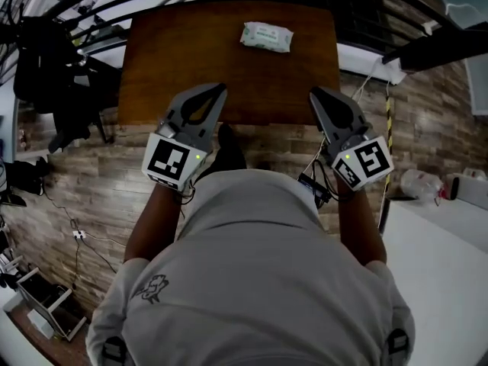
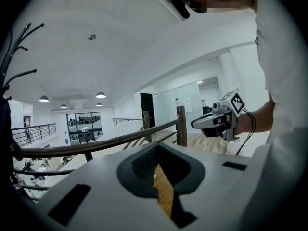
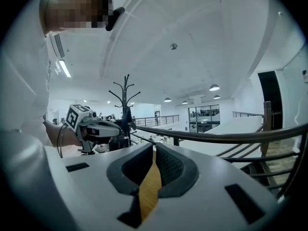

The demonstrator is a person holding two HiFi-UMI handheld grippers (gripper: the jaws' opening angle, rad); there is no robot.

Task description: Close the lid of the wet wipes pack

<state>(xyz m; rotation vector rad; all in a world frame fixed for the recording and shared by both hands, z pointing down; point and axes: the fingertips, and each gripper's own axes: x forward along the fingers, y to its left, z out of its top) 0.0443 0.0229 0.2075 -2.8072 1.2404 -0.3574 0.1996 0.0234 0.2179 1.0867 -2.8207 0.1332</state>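
The wet wipes pack point(image 1: 267, 36), white with a green label, lies flat near the far edge of the brown wooden table point(image 1: 175, 59). From here I cannot tell how its lid stands. My left gripper point(image 1: 218, 91) and right gripper point(image 1: 315, 95) hover over the table's near edge, well short of the pack, both shut and holding nothing. In the left gripper view the left gripper point(image 2: 156, 150) shows only a thin sliver of tabletop between its closed jaws, with the right gripper point(image 2: 216, 121) off to the side. The right gripper view shows the right gripper point(image 3: 154, 151) the same way, with the left gripper point(image 3: 91, 126) beside it.
A dark wooden railing point(image 2: 120, 141) runs behind the table. A black coat stand point(image 3: 126, 97) rises at the left, and dark equipment point(image 1: 46, 67) stands by the table's left side. A white table point(image 1: 450, 250) and a bottle point(image 1: 419, 181) sit at the right.
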